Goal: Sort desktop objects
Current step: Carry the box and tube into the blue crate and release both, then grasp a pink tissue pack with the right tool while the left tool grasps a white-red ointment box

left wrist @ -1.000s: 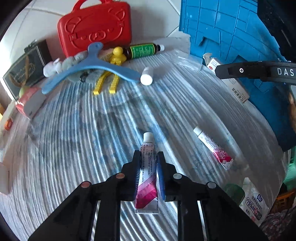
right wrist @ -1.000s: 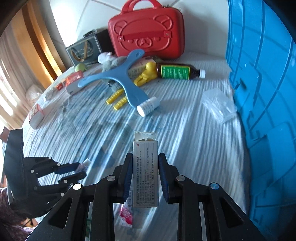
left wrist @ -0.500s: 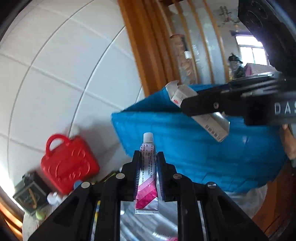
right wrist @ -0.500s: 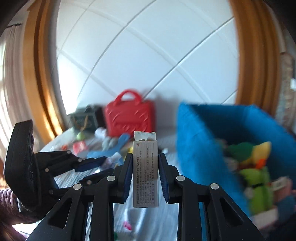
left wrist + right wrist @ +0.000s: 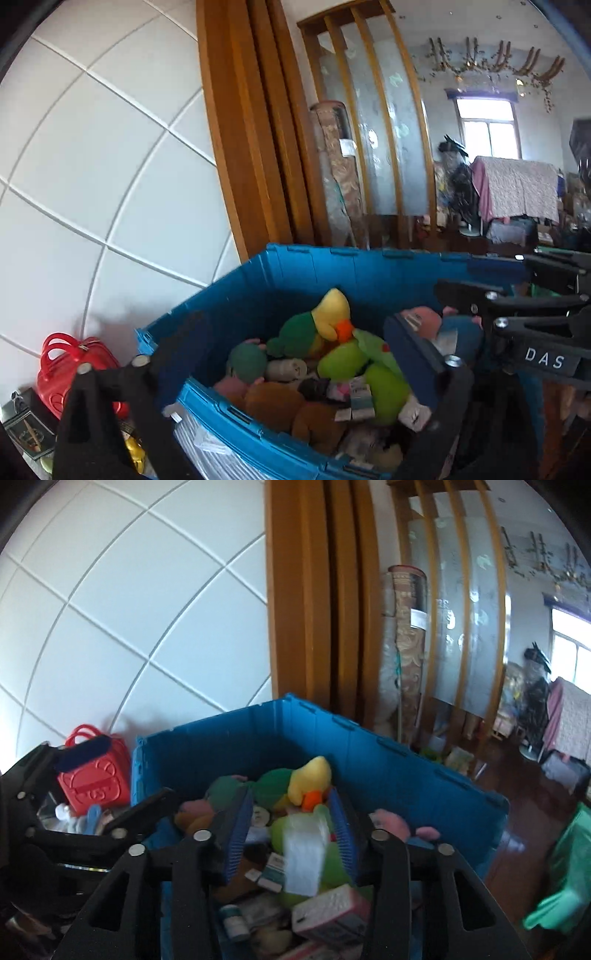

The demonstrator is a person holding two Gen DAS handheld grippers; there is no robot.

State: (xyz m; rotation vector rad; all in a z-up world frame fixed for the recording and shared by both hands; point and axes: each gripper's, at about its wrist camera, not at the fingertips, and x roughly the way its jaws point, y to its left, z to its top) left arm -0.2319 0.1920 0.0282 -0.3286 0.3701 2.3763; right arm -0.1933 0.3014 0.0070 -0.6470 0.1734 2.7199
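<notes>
Left wrist view showed the left gripper (image 5: 280,373) over the open blue plastic crate (image 5: 306,266), fingers just spread wide and empty; the pink-striped tube held earlier was gone, likely dropped among the plush toys (image 5: 332,343). Only the right wrist view caught the right gripper (image 5: 291,830) parting, its white medicine box (image 5: 304,853) falling into the crate.

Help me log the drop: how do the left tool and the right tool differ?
The left tool stands wide; the right tool is only partly open. Nothing lies between the left tool's jaws; a blurred white box sits, seemingly loose, between the right tool's. Shared: both hang over the blue bin, and both have just been opening.
</notes>
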